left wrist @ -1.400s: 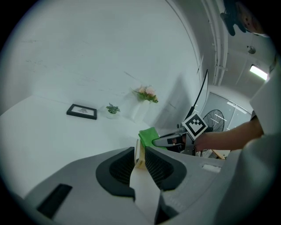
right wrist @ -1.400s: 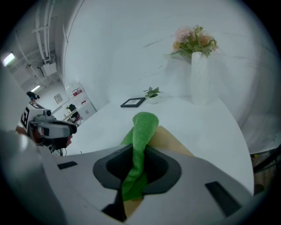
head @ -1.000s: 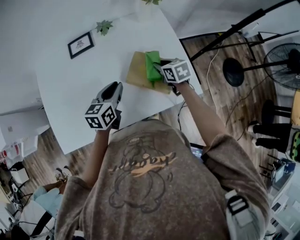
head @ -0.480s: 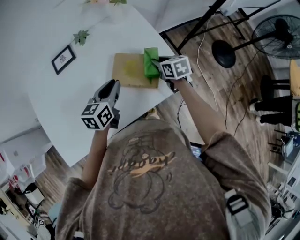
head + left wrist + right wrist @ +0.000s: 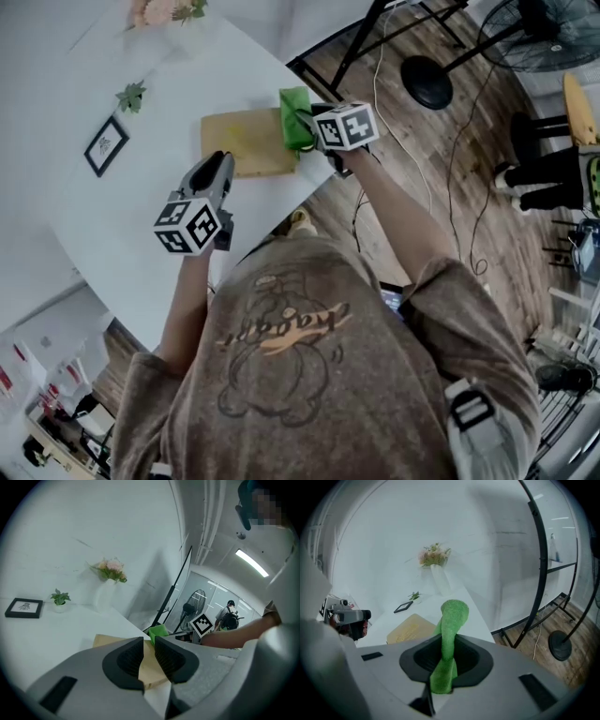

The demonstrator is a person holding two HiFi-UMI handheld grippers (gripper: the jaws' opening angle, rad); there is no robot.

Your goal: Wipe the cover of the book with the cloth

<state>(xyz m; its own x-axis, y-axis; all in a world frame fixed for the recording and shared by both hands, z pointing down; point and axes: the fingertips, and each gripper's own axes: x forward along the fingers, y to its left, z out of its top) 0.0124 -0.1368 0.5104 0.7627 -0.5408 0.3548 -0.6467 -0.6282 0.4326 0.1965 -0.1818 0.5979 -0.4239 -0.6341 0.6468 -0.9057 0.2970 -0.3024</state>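
**Green cloth clamped at the right end of the book**

The left gripper hovers over the white table, jaws a little apart and empty. The tan book lies flat near the table's edge. The right gripper has its jaws closed on the cloth.

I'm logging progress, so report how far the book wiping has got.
Done: the green cloth is picked up, pinched in the shut right gripper. In hand: it is held at the edge of the tan book on the white table; contact with the cover is unclear. Left: wiping across the cover, which shows no sign either way. The left gripper is open and empty, short of the book.
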